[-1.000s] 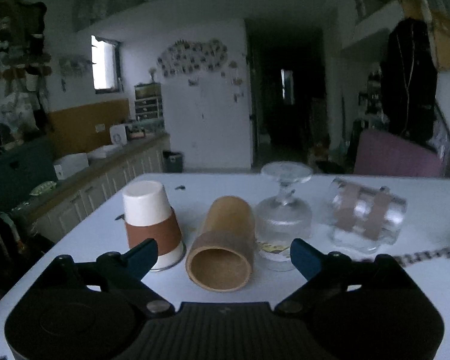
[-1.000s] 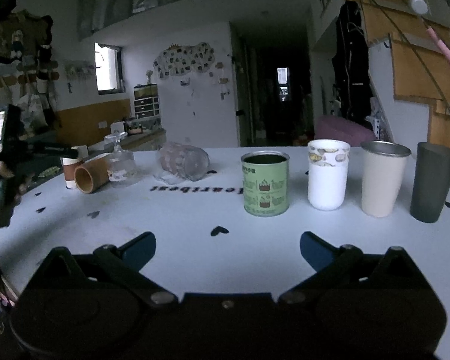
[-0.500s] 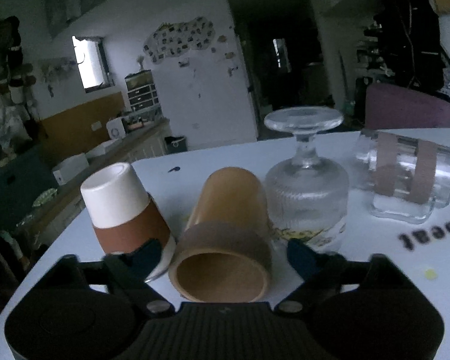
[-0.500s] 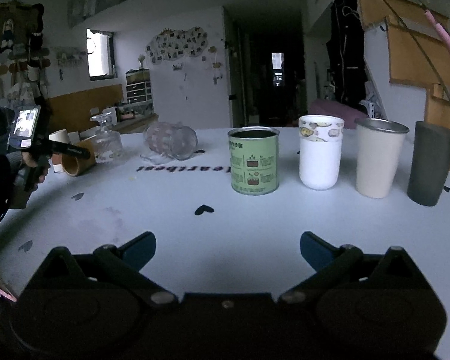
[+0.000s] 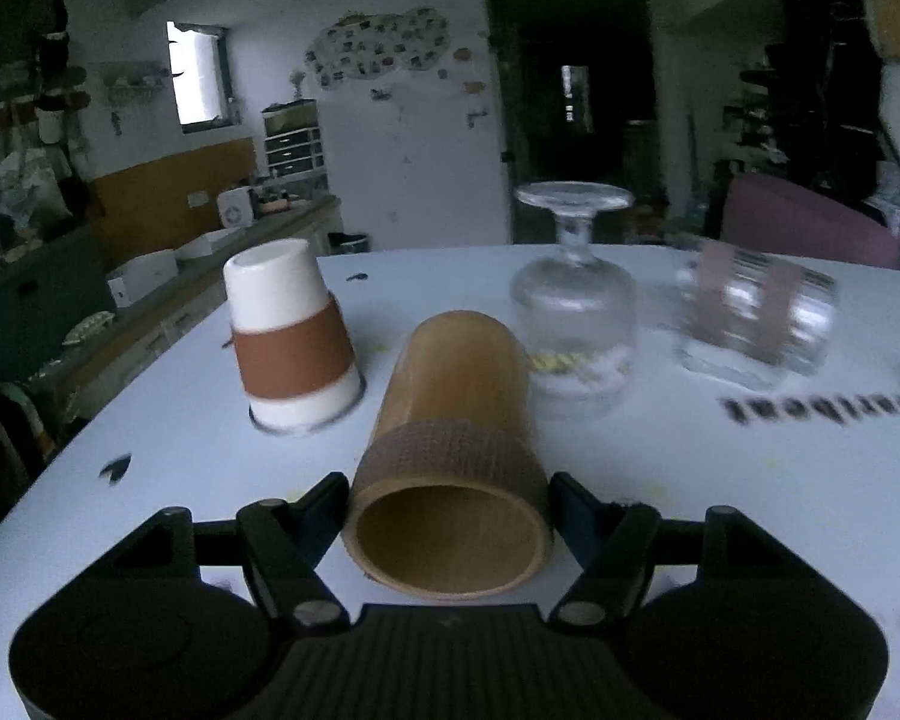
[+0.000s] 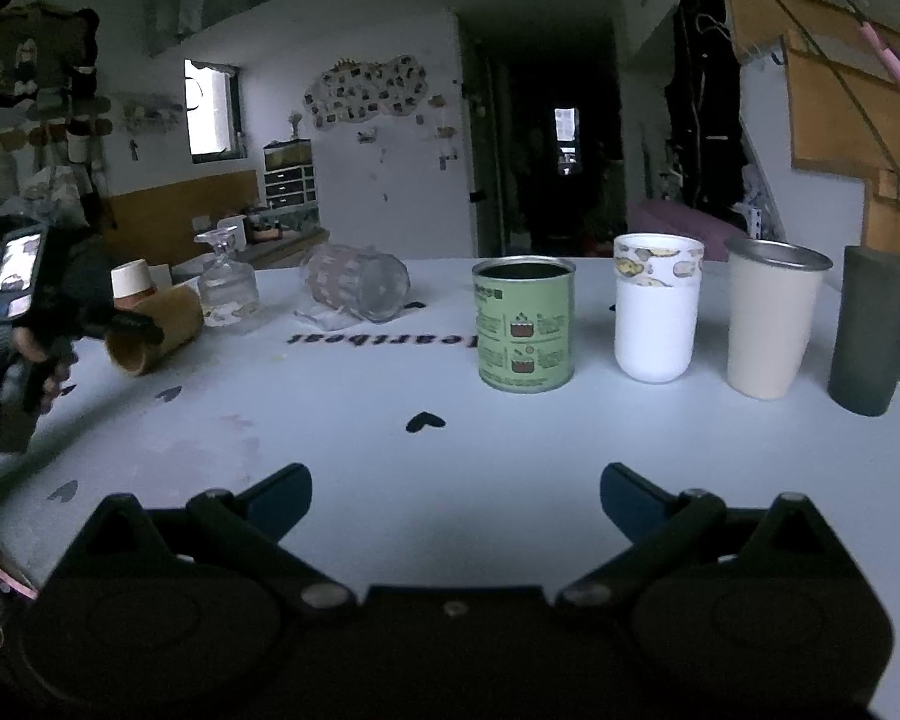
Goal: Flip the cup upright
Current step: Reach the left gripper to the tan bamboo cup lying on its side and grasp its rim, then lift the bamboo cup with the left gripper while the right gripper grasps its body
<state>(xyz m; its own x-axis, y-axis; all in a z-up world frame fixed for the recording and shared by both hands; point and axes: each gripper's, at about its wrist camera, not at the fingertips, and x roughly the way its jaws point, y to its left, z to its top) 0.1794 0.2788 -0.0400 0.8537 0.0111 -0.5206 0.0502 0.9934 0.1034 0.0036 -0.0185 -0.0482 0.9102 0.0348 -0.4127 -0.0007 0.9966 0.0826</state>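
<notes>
White tabletop (image 6: pixel 342 420) with small dark heart marks and mirrored lettering fills both views; dim room behind it.

Left wrist view, nearest first: your left gripper (image 5: pixel 450 504) has its fingers (image 5: pixel 321 504) on either side of the tan cup (image 5: pixel 456 450), at the textured band near the rim. Both look to touch the cup wall, though motion blur keeps me from confirming firm contact. The cup lies on its side on the table, open mouth toward the camera. Just beyond, left: a white cup with brown sleeve (image 5: pixel 291 342), upside down. Right of the tan cup, touching or nearly so: an inverted stemmed glass (image 5: pixel 573 312). Further right, apart: a clear taped glass jar (image 5: pixel 756 318) on its side, blurred.

Right wrist view: your right gripper (image 6: pixel 456 498) hovers over bare table, jaws spread wide, nothing between them. This view alone shows the upright row: green tin (image 6: pixel 525 324), white patterned-rim cup (image 6: pixel 657 306), cream tumbler (image 6: pixel 771 318), dark grey tumbler (image 6: pixel 876 330). It also shows your gloved left hand (image 6: pixel 30 336) holding its tool at the far left, with the tan cup at its tip.

Background: white wall with a photo cluster, a bright window, a dark doorway, a counter along the left.
</notes>
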